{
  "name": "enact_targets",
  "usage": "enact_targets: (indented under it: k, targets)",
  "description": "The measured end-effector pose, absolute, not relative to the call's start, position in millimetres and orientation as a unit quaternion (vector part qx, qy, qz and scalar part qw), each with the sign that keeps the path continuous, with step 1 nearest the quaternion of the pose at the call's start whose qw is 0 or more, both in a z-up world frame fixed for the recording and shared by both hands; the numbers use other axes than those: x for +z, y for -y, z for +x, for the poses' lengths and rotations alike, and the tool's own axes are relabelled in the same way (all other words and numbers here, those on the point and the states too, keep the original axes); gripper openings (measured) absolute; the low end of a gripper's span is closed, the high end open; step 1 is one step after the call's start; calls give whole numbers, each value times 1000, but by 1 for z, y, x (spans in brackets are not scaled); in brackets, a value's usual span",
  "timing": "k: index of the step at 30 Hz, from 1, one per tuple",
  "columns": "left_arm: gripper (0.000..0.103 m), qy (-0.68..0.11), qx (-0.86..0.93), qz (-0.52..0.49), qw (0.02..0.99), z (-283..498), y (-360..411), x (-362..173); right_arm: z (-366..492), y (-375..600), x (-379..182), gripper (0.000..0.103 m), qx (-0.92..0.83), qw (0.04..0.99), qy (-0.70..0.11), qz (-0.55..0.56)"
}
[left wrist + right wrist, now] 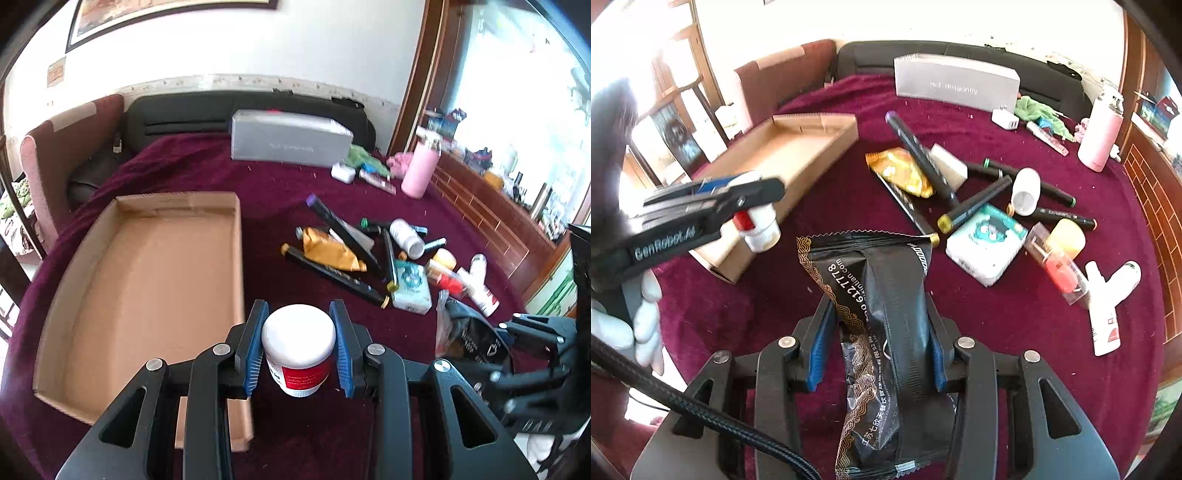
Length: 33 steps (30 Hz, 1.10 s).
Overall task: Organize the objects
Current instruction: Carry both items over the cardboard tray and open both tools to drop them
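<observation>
1. Now the left gripper (299,347) clamps a white jar (297,347) with a red label, held above the cloth just right of the cardboard tray (147,280)
2. Right gripper (875,347) pinches a black snack packet (886,317), farther right of the tray

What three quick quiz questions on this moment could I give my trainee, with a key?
1. True or false: the cardboard tray already holds several items.
2. What does the left gripper hold? A) pink bottle B) white-lidded jar C) marker
3. What is clamped in the right gripper?

Key
1. False: nothing shows inside it.
2. B: the white-lidded jar with a red label sits between its blue pads.
3. The black snack packet with gold trim, lifted off the maroon cloth.
</observation>
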State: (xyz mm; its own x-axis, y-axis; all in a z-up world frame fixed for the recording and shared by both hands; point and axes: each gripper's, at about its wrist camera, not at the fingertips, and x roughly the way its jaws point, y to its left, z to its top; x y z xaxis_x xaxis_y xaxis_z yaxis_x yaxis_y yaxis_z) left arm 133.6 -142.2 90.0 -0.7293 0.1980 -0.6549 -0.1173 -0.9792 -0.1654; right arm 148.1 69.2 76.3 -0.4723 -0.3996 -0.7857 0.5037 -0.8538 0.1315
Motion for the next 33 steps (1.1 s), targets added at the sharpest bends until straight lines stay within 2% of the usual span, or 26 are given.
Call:
enact_targets:
  k: [8,13,24,33]
  targets:
    - [29,42,948,-312,44,134,190,148,113,-25,144,42,-825,365,43,429]
    - [29,11,949,-314,7,103,212,156,70,25,159,42,-810,380,78,439]
    - [29,22,925,-377,-39,5,260,106,-42,89,103,42,-788,305,136,516]
    - [29,59,906,-417,-42,-36,274,54,-75,103,47,42,-780,265,141,549]
